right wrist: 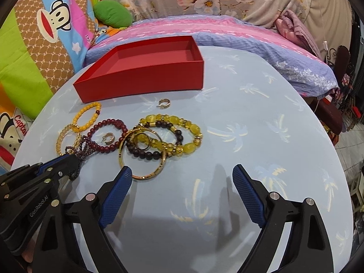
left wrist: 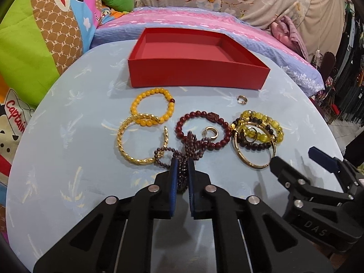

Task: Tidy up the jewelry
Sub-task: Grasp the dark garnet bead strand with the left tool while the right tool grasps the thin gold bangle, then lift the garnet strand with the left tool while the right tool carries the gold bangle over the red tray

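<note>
An empty red box [left wrist: 195,77] [right wrist: 145,84] stands at the far side of the round table. In front of it lies jewelry. My left gripper [left wrist: 182,162] [right wrist: 71,159] is shut on a dark purple small-bead strand [left wrist: 182,177] [right wrist: 83,150]. Nearby lie a yellow bead bracelet [left wrist: 136,103] [right wrist: 85,113], a twisted gold bangle [left wrist: 127,152], a dark red bead bracelet [left wrist: 193,115] [right wrist: 107,121], a gold ear cuff [left wrist: 212,133] [right wrist: 109,137], a small ring [left wrist: 241,100] [right wrist: 164,103], and a pile of yellow bead bracelets and a plain gold bangle [left wrist: 257,166] [right wrist: 145,176]. My right gripper [right wrist: 182,170] [left wrist: 293,157] is open and empty beside that pile.
The table [right wrist: 250,136] wears a light blue palm-print cloth. Behind it is a bed with pink and blue striped bedding [left wrist: 182,20], cartoon cushions [right wrist: 45,34] at left and floral fabric at the back. The table's rim drops off at right near dark furniture [right wrist: 341,104].
</note>
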### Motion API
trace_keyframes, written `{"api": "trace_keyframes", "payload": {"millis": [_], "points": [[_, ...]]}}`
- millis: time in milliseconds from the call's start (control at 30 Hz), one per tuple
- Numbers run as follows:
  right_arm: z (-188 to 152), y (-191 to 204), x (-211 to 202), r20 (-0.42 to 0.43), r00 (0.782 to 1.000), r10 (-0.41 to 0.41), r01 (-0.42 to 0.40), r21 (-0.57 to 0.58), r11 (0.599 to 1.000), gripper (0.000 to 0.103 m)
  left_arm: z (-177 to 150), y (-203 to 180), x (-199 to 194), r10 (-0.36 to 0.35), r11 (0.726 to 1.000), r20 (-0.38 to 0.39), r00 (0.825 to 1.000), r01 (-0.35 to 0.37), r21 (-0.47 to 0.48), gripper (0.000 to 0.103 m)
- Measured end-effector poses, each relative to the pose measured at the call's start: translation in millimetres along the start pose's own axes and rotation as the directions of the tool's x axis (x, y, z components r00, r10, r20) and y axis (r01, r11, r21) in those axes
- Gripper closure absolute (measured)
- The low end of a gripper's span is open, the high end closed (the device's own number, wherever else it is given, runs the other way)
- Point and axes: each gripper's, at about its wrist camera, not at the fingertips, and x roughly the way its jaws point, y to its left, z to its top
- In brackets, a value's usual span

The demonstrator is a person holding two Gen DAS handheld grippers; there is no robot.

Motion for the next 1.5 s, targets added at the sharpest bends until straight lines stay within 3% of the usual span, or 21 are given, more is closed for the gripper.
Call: {"api": "trace_keyframes", "payload": {"millis": [367,533,600,667,1100,1300,1500], "points": [[4,32,19,-0.060,0.996,0.072,-0.075,-0.050,0.996,0.030,12,27,-12,0.018,0.998,0.022,1.000,-0.016,-0.062,0.095],[10,41,26,-0.068,0.997,0.040,-0.045,-0.079,0.996,0.034,12,31,-6,0.014,0.997,0.009,1.000,-0.013,-0.074,0.095],[12,43,29,-0.066,0.998,0.026,-0.032,-0.084,0.996,0.037,12,31,-5,0.008,0.997,0.006,1.000,-0.008,-0.073,0.095],[14,43,29,-0.059,0.998,0.022,-0.027,-0.087,0.996,0.048,12,30,-4,0.005,0.998,0.004,1.000,-0.005,-0.067,0.095],[16,26,4,-0.032,0.997,0.068,-0.069,-0.036,0.997,0.048,17,19,-15,-0.027,0.998,0.020,0.999,0.028,-0.048,0.095],[38,21,-12,0.002,0.994,0.107,-0.107,-0.023,0.994,0.048,41,9,-30,-0.048,0.999,0.058,0.997,0.049,-0.010,0.095],[97,21,-7,0.058,0.990,0.128,-0.124,-0.062,0.990,0.048,98,2,-28,-0.067,0.997,0.132,0.989,0.062,0.042,0.095]]}}
